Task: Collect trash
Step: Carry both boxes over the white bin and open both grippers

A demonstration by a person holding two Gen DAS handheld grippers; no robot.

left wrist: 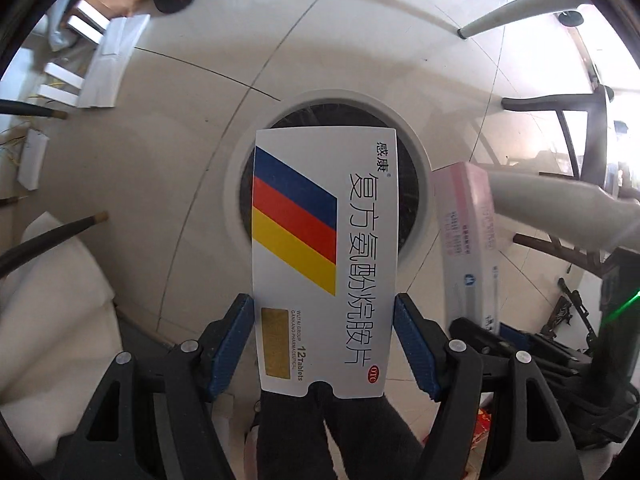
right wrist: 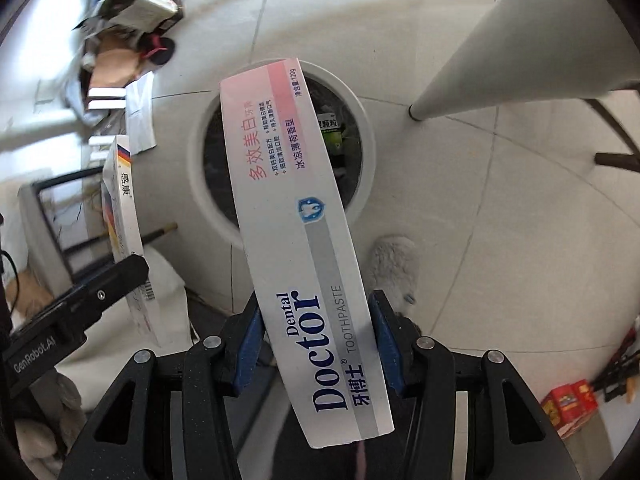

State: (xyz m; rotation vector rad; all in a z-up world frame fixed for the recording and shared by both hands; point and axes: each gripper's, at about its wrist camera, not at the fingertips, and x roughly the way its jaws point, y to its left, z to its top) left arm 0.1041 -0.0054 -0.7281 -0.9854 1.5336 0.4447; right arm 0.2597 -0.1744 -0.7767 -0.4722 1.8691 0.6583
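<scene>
My left gripper [left wrist: 324, 334] is shut on a white medicine box [left wrist: 320, 248] with blue, red and yellow stripes, held over the round white trash bin [left wrist: 236, 200] on the floor. My right gripper [right wrist: 316, 340] is shut on a pink and white toothpaste box [right wrist: 296, 216], held over the same bin [right wrist: 368, 152]. The toothpaste box also shows at the right of the left wrist view [left wrist: 468, 240]. The medicine box and left gripper show at the left of the right wrist view [right wrist: 124, 216]. A green packet [right wrist: 330, 130] lies inside the bin.
White table legs [left wrist: 516, 8] [right wrist: 500, 56] stand beyond the bin. Dark chair legs [left wrist: 560, 108] are at the right. Cardboard and white foam pieces [left wrist: 100, 64] clutter the far left floor. A grey furry slipper [right wrist: 394, 268] lies by the bin. Red cartons [right wrist: 568, 404] sit at the right.
</scene>
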